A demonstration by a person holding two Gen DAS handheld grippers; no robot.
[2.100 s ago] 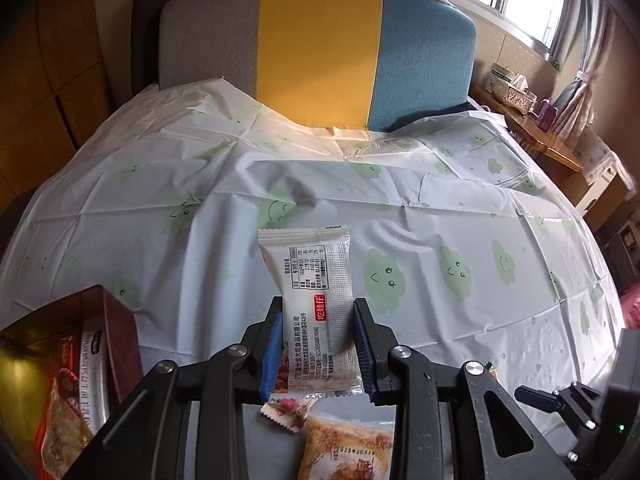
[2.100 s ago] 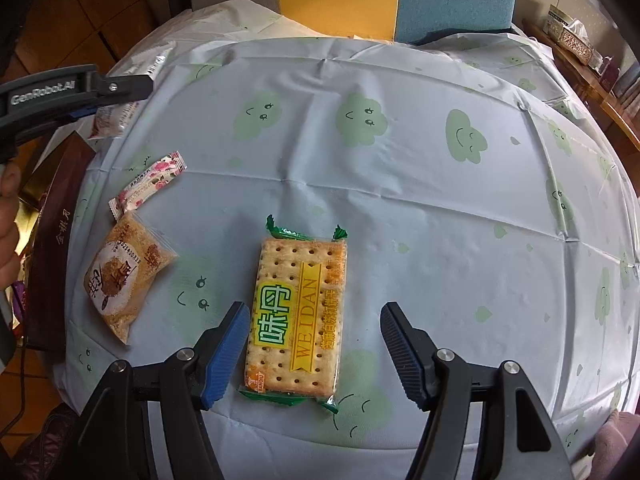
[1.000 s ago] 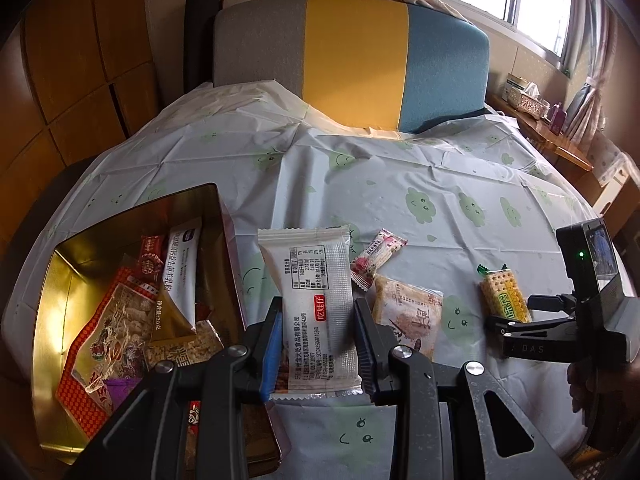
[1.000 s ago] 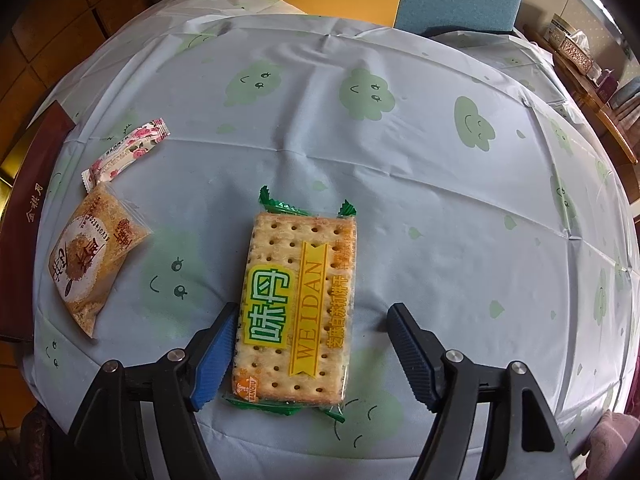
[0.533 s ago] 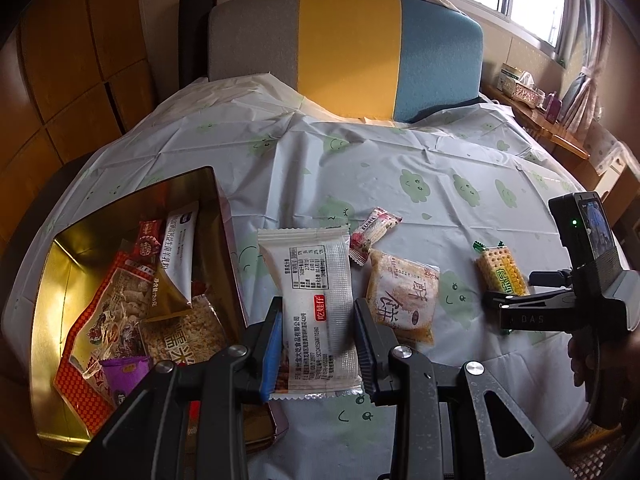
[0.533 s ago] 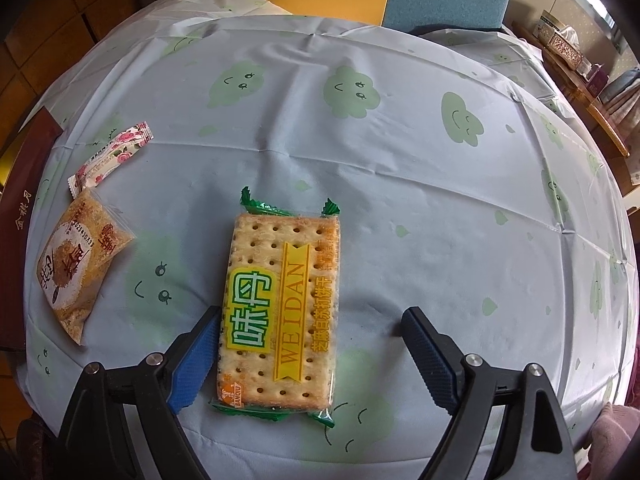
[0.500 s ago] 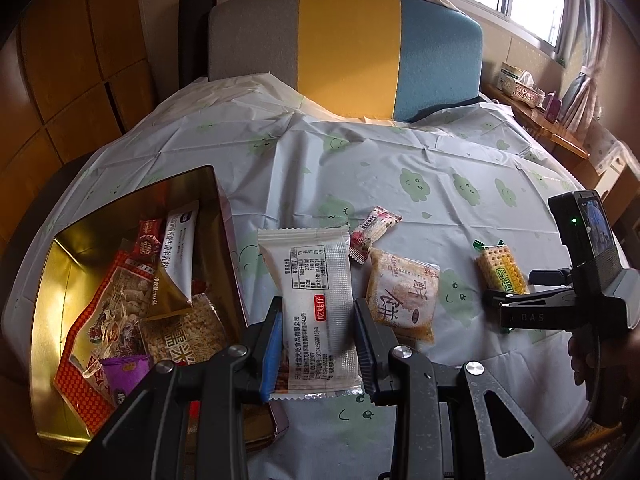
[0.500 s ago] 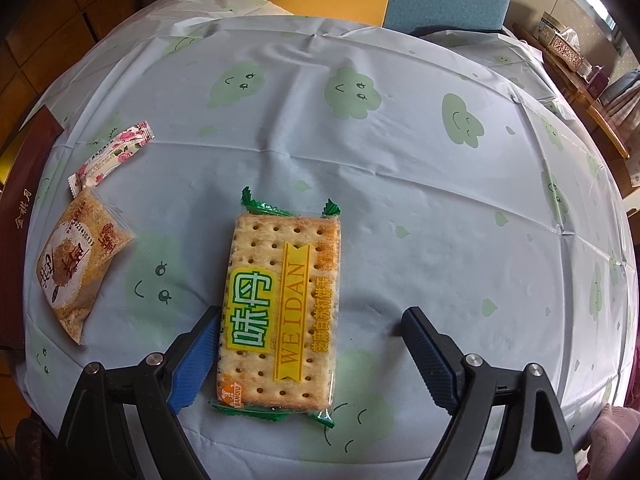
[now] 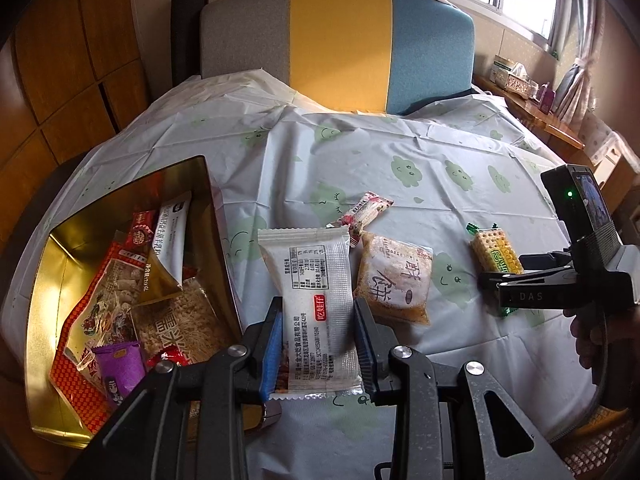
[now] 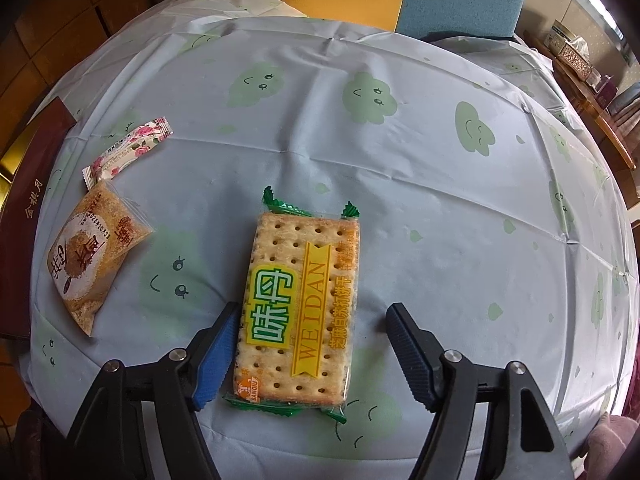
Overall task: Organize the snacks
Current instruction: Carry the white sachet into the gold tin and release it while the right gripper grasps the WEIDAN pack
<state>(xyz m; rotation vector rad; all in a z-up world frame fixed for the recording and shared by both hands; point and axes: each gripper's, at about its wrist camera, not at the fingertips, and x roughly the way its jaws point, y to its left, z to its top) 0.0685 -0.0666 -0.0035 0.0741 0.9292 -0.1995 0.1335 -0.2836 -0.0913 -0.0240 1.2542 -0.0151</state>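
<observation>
While the left gripper [image 9: 316,344] stays clenched on a white snack packet [image 9: 314,304] just right of the gold tin [image 9: 40,320], the right gripper [image 10: 310,350], jaws just narrowing yet unclamped, straddles the cracker pack [image 10: 302,308] lying on the tablecloth [image 10: 440,200]

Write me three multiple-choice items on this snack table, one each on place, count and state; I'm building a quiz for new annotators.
1. Where is the gold box?
A. left of the held packet
B. on the chair
C. under the crackers

2. How many loose snacks lie on the green-printed tablecloth?
A. one
B. three
C. six

3. The left hand-held gripper is
A. empty
B. shut on the white foil packet
C. out of view

Key: 1 A, the box sits left of the gripper. 2 B: green-wrapped cracker pack, tan crumbly pack, floral candy stick. 3 B, pads press its sides.
</observation>
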